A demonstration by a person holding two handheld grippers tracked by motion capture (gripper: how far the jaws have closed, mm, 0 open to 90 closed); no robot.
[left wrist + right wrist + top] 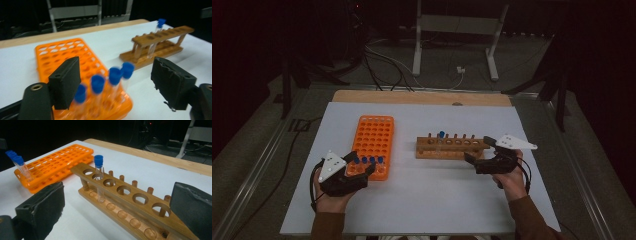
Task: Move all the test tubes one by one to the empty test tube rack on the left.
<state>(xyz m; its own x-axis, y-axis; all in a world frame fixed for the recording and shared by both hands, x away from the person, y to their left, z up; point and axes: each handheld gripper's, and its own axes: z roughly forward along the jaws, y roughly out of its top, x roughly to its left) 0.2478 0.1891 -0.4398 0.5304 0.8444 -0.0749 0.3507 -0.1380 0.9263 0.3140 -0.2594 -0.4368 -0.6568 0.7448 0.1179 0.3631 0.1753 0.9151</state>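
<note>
**Grippers Poised at Two Tube Racks**

High view: the left gripper [361, 166] gapes empty at the orange rack [374, 137].

Left gripper view: four blue-capped tubes [98, 86] stand between its jaws.

Right gripper view: the right gripper [116, 210], wide open and empty, flanks the wooden rack [125, 205] holding one capped tube [99, 176].

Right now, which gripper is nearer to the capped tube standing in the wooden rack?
The right gripper. Its open jaws flank the wooden rack's right end, several holes from the capped tube. The left gripper is open around the tubes in the orange rack, farther left.
</note>
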